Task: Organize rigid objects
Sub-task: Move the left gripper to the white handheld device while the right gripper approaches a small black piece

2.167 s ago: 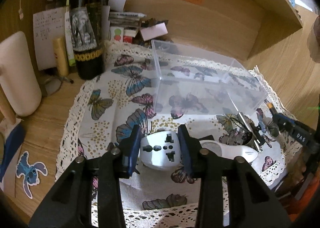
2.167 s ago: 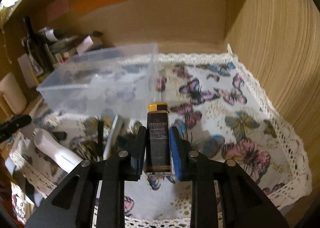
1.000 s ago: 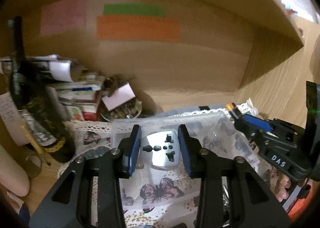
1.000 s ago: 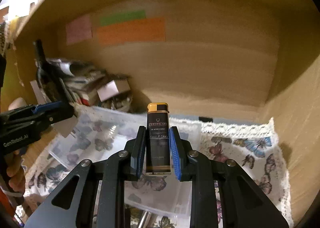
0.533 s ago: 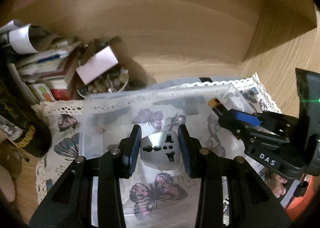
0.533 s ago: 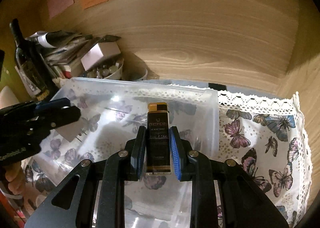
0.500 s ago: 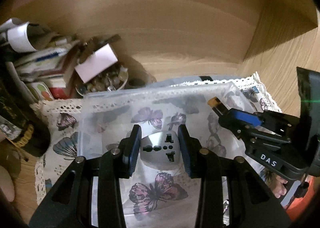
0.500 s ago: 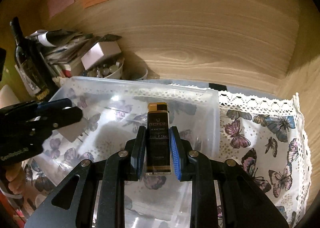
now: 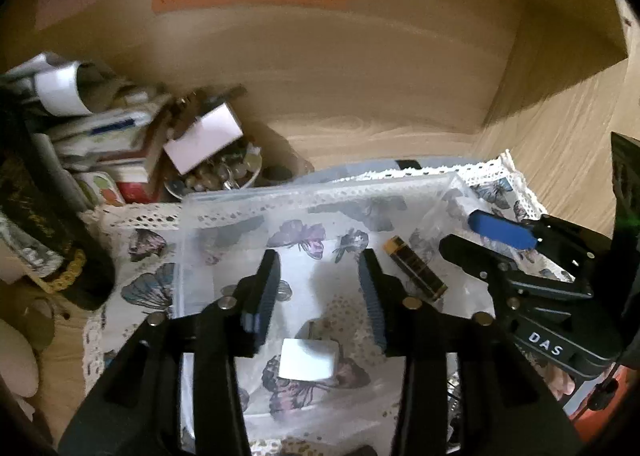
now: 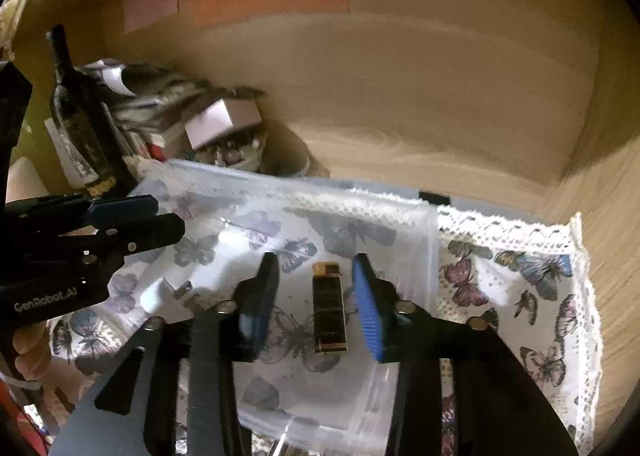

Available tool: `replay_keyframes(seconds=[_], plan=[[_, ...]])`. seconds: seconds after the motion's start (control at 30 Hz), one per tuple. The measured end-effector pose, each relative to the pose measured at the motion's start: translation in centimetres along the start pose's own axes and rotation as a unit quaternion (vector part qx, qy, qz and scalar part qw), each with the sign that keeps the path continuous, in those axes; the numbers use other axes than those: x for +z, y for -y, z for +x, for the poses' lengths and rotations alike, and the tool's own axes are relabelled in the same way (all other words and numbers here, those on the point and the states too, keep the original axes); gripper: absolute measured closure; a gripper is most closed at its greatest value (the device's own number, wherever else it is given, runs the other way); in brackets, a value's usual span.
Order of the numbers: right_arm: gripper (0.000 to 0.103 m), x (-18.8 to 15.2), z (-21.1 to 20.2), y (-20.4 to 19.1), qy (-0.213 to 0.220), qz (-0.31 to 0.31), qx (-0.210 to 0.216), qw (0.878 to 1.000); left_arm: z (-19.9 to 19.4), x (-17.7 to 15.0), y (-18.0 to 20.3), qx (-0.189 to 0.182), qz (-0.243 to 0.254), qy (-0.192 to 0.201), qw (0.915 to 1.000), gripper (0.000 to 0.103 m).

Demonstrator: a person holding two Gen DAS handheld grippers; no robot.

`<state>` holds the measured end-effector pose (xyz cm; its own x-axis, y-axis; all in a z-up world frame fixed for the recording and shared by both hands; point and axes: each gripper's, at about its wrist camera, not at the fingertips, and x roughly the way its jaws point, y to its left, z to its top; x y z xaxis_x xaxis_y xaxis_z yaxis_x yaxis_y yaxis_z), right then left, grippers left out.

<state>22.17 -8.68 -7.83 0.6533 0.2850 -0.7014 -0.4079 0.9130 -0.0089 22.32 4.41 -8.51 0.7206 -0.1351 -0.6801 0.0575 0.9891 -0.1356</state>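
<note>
Two claws hang over a clear plastic box [image 9: 224,207] that sits on a butterfly cloth [image 10: 540,296]. Left gripper [image 9: 320,288] has its fingers spread wide and holds nothing. Below it, a white plug adapter [image 9: 308,360] lies on the floor of the box, not touching the fingers. Right gripper [image 10: 316,296] is spread wide too, and it holds nothing. A black and gold lighter [image 10: 329,308] lies flat in the box between its fingers, with a gap on each side.

From the left view, the lighter [image 9: 414,270] lies near the right side of the box, well apart from the adapter. The adapter is blurry, so its holes cannot be seen. A dark bottle [image 10: 80,123] stands by a messy pile at the back left, and the pile is too blurry to name.
</note>
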Motion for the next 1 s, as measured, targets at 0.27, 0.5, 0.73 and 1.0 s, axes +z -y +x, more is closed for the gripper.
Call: replay_keyframes(seconds=[0.27, 0.5, 0.73, 1.0], plan=[[0.048, 0.0, -5.2, -0.5, 0.056, -0.007, -0.008, 0.998, -5.1, -0.8, 0.5, 0.011, 0.007, 0.052, 0.9986, 0.039], [0.041, -1.7, -8.7, -0.3, 0.079, -0.001, -0.024, 0.997, -8.7, -3.1, 0.2, 0.024, 0.010, 0.079, 0.9966, 0.023], [0.041, -4.7, -9.3, 0.5, 0.061, 0.027, -0.031, 0.997, -8.5, -6.8, 0.1, 0.031, 0.007, 0.043, 0.9986, 0.016], [0.041, -8.8, -8.8, 1.7, 0.024, 0.041, -0.046, 0.998, -7.0, -11.3, 1.0, 0.027, -0.030, -0.029, 0.9987, 0.016]])
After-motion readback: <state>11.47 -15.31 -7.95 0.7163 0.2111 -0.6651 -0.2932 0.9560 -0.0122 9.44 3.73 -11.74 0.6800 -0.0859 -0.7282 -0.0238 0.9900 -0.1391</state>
